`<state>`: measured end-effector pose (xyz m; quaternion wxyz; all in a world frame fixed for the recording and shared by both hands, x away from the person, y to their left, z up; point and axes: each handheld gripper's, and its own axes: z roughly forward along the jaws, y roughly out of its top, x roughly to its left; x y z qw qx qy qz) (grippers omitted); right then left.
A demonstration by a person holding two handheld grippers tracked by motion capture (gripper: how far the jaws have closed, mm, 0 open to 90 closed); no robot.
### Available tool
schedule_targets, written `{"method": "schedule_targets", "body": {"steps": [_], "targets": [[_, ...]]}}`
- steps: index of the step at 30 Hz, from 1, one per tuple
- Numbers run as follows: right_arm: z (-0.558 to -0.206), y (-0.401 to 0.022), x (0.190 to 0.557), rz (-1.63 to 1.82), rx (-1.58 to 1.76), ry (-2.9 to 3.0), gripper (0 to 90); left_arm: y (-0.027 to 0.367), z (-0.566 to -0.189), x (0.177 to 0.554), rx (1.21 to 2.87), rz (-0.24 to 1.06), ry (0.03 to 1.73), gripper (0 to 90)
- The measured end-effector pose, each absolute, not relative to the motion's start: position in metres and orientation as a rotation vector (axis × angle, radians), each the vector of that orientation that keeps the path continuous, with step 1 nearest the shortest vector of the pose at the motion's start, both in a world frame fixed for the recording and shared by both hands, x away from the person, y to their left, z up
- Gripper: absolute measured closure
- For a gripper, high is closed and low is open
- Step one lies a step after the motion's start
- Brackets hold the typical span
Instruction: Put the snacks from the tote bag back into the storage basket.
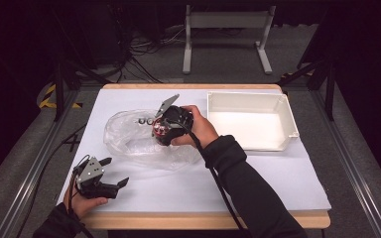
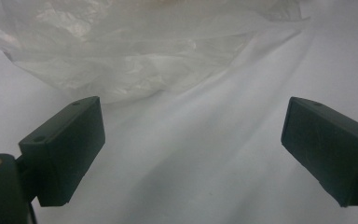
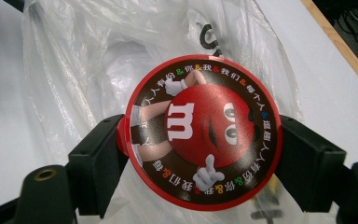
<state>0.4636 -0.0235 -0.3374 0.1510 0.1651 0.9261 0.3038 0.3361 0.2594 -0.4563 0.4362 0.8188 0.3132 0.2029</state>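
Plainly, the right tongs [image 3: 200, 154] pinched a round red candy tin [image 3: 203, 133] by its sides, held above the clear plastic bag [image 1: 129, 136] on the table [image 1: 278, 173]. The left tongs [image 2: 193, 149] stood spread and empty, just beside the bag's near edge, with a white tray [image 1: 287, 106] well apart.

Count of things on the tabletop

One white tabletop [image 1: 278, 173] carries one clear plastic bag [image 1: 129, 141], one round red candy tin [image 3: 203, 133] with a red character on its lid, and one white rectangular tray [image 1: 250, 101]. Two claws are there: the left claw [image 1: 115, 172] and the right claw [image 1: 159, 133]. Two dark ring-like marks [image 1: 146, 120] show on the bag.
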Motion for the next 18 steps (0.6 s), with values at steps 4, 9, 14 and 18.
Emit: {"method": "schedule_targets", "body": {"steps": [4, 9, 14, 18], "targets": [[-0.333, -0.025, 0.465, 0.854, 0.471, 2.667, 22.7, 0.261, -0.456, 0.335, 2.032, 0.507, 0.773, 7.1], [-0.326, -0.022, 0.466, 0.765, 0.453, 2.725, 22.7, 0.26, -0.456, 0.335, 2.036, 0.508, 0.765, 7.2], [-0.325, -0.024, 0.468, 0.717, 0.465, 2.754, 22.7, 0.261, -0.456, 0.336, 2.035, 0.502, 0.767, 7.2], [-0.324, -0.026, 0.467, 0.715, 0.466, 2.761, 22.7, 0.261, -0.456, 0.334, 2.024, 0.509, 0.765, 7.2]]}}
